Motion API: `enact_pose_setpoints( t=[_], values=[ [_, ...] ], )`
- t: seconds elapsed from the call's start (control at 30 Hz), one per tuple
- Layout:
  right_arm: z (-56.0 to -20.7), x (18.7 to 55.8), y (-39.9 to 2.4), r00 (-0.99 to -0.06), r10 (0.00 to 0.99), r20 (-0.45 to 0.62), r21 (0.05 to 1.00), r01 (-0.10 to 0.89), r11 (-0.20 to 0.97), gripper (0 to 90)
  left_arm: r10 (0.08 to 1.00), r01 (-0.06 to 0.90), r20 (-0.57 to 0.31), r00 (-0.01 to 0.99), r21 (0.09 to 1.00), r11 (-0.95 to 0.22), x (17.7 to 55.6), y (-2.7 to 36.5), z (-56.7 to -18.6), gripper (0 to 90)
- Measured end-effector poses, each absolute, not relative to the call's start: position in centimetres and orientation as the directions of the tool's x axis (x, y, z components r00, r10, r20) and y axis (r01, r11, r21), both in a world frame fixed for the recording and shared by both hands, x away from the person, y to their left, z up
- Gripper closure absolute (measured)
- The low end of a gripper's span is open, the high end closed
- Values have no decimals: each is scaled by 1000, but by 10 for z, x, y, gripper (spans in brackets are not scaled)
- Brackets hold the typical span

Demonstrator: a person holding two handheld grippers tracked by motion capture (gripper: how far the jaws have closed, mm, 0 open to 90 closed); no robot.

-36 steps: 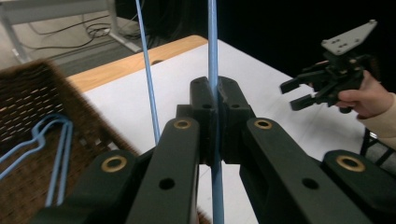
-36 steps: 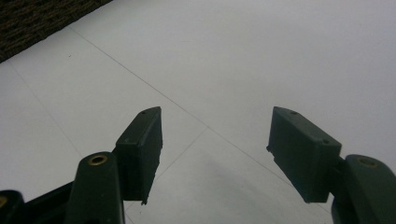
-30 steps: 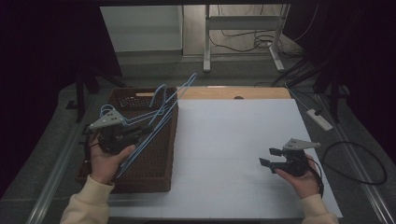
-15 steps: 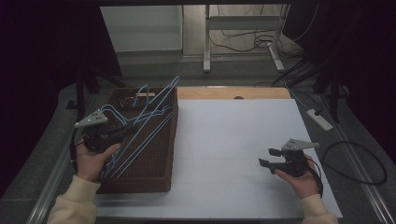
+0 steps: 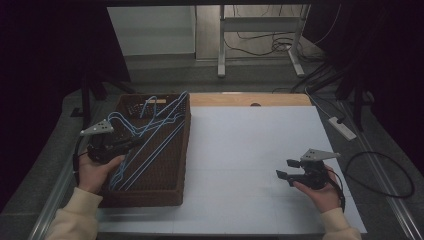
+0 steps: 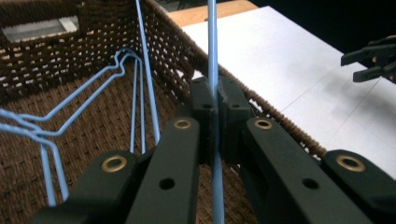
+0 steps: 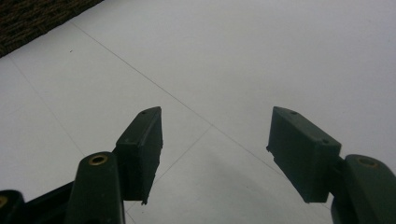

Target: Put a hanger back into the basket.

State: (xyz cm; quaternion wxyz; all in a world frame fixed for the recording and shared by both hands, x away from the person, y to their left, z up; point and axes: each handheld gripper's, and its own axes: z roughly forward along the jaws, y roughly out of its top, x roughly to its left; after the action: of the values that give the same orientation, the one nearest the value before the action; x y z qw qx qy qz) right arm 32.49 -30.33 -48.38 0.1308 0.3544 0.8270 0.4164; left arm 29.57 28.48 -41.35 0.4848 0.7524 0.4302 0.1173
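A blue wire hanger [image 6: 212,42] runs between the jaws of my left gripper [image 6: 214,93], which is shut on its wire. In the high view that gripper [image 5: 131,143] reaches in over the left rim of a brown wicker basket [image 5: 182,150], and the held hanger [image 5: 160,131] slants across the basket with its far end near the right rim. More blue hangers [image 6: 116,70] lie on the basket floor. My right gripper [image 5: 282,170] hovers low over the white table at the right. Its jaws [image 7: 215,140] stand open with nothing between them.
The white table top [image 5: 250,145] stretches from the basket to the right hand. A strip of bare wood [image 5: 250,99] borders its far edge. A power strip [image 5: 342,128] and cables lie off the table's right side. The basket's corner [image 7: 37,14] shows in the right gripper view.
My left hand has moved left and down, and the held hanger has sunk from standing above the basket to slanting low across it. The right hand has kept still.
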Motion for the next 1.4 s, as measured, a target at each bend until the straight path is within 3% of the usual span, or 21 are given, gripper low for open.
enact_pose_setpoints(
  t=[0.97, 1.17, 1.4],
  values=[
    [-484, 326, -303, -712, 697, 78, 780, 480, 402, 361, 761, 654, -305, 572, 731, -198, 306, 296, -449, 867],
    [-484, 325, -303, -712, 698, 76, 778, 480, 404, 361, 816, 701, -296, 497, 691, -177, 311, 298, -452, 867],
    [-485, 326, -303, -712, 698, 76, 777, 481, 406, 361, 888, 739, -218, 404, 650, -177, 316, 300, -452, 863]
  ],
)
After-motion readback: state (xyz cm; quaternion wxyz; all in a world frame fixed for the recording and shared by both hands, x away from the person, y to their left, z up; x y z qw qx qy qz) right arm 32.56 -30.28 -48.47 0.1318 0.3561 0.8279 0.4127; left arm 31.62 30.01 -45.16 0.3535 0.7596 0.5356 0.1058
